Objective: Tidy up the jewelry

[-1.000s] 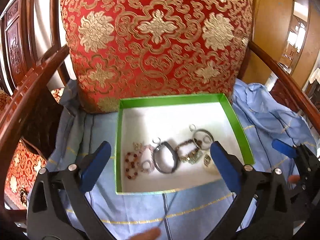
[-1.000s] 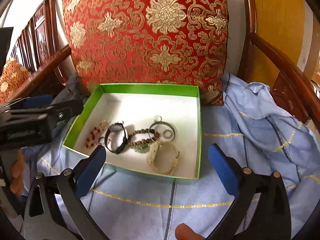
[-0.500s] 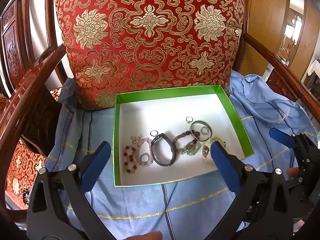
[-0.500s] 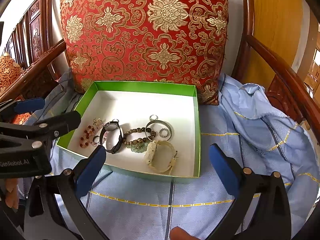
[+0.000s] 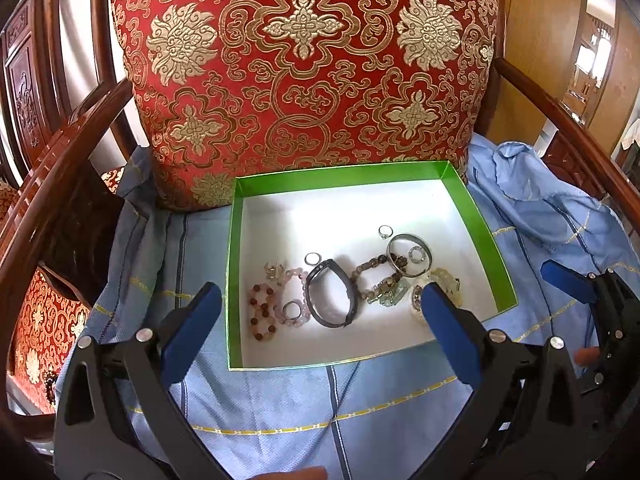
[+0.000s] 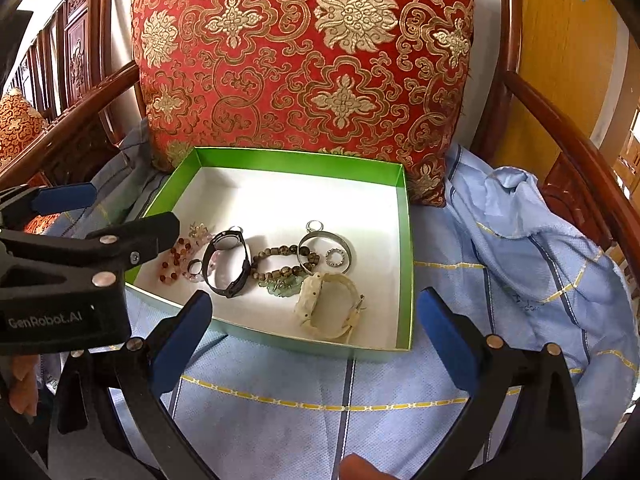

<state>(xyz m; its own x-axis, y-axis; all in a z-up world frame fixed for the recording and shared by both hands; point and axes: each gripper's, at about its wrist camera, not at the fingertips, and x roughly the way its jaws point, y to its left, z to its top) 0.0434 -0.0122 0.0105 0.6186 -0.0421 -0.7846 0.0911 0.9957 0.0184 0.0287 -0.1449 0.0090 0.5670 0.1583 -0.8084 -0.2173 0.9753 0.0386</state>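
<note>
A green-walled box (image 5: 478, 216) (image 6: 405, 264) with a white floor sits on a blue cloth on a chair seat. In it lie a red bead bracelet (image 5: 262, 312) (image 6: 173, 262), a black watch (image 5: 332, 298) (image 6: 226, 262), a brown bead bracelet (image 5: 374, 274) (image 6: 276, 260), a silver bangle (image 5: 408, 254) (image 6: 326, 250), a cream watch (image 6: 328, 308) (image 5: 448, 280) and small rings. My left gripper (image 5: 320, 308) is open and empty, just in front of the box. My right gripper (image 6: 314, 316) is open and empty, in front of the box's right part.
A red and gold cushion (image 5: 304, 64) (image 6: 304, 56) stands right behind the box. Dark wooden armrests (image 5: 60, 184) (image 6: 576, 152) flank the seat. The blue cloth (image 5: 560, 216) (image 6: 532, 240) bunches up on the right.
Both grippers have drawn back and risen a little, so the box sits farther away in both views. Both stay open. The jewelry has not moved.
</note>
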